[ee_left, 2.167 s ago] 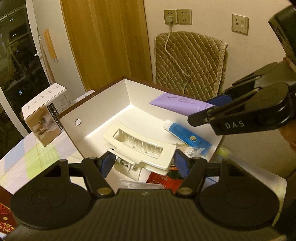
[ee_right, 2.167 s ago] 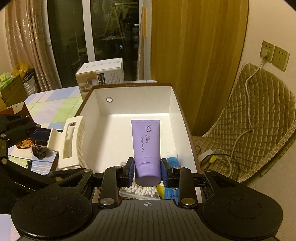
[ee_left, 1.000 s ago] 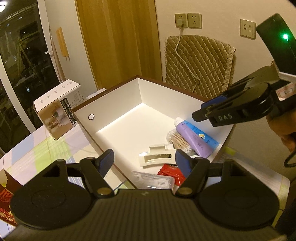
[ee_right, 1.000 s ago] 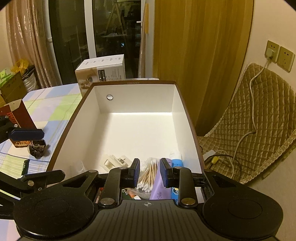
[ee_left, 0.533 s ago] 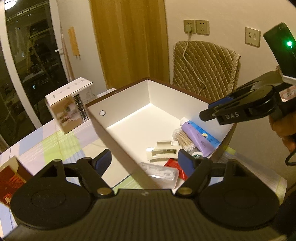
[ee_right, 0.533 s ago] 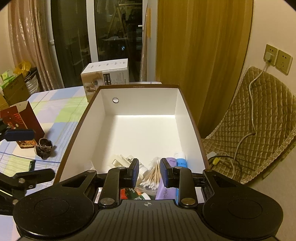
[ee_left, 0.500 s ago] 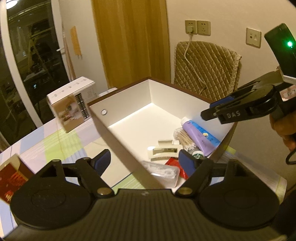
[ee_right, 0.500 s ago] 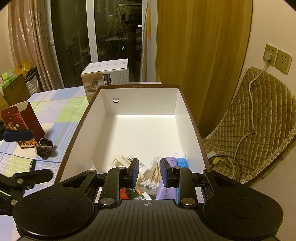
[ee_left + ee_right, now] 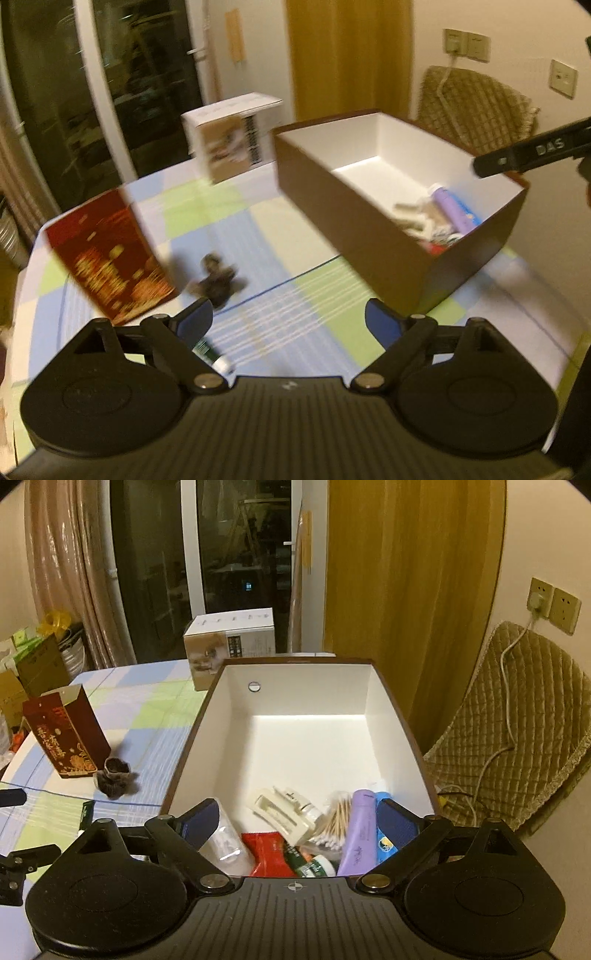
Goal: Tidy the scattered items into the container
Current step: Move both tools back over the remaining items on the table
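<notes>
The brown box with white inside (image 9: pixel 391 716) (image 9: pixel 373 236) holds a purple tube (image 9: pixel 356 830), a blue tube (image 9: pixel 384 843), a cream hair clip (image 9: pixel 282 812), cotton swabs (image 9: pixel 334 819), a red packet (image 9: pixel 267 853) and a clear packet (image 9: pixel 223 843). My right gripper (image 9: pixel 295 821) is open and empty above the box's near end. My left gripper (image 9: pixel 288 319) is open and empty over the checked tablecloth. A dark scrunchie (image 9: pixel 218 282) (image 9: pixel 112 773) and a small green tube (image 9: pixel 214 358) (image 9: pixel 86 814) lie on the cloth left of the box.
A red gift bag (image 9: pixel 107 254) (image 9: pixel 64 734) stands beside the scrunchie. A white carton (image 9: pixel 231 134) (image 9: pixel 229 642) stands behind the box. A quilted chair (image 9: pixel 517 731) is on the right. The left wrist view is motion-blurred.
My left gripper has swung left, away from the box, over the tablecloth toward the scrunchie. My right gripper has opened wide and stays above the box's near end.
</notes>
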Demonstrator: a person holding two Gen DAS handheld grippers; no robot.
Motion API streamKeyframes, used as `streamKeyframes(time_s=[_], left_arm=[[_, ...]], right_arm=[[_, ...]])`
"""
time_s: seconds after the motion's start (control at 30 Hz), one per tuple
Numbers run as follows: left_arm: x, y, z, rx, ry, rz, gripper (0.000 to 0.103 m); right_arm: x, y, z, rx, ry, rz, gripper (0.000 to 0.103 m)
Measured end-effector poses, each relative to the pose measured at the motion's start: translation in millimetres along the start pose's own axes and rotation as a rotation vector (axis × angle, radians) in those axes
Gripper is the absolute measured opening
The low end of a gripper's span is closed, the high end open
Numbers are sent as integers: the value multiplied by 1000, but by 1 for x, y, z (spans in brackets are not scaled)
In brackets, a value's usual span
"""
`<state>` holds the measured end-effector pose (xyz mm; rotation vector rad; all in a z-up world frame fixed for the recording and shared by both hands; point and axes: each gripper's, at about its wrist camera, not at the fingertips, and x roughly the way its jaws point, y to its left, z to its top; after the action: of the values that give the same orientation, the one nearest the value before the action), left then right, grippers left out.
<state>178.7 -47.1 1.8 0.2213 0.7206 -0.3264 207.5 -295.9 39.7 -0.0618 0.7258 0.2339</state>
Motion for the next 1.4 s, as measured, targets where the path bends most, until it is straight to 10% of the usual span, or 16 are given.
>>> streamKeyframes(time_s=[1.4], left_arm=[[49, 77, -60, -319, 54, 110, 91]], right_arm=[[38, 147, 21, -188, -30, 250, 98]])
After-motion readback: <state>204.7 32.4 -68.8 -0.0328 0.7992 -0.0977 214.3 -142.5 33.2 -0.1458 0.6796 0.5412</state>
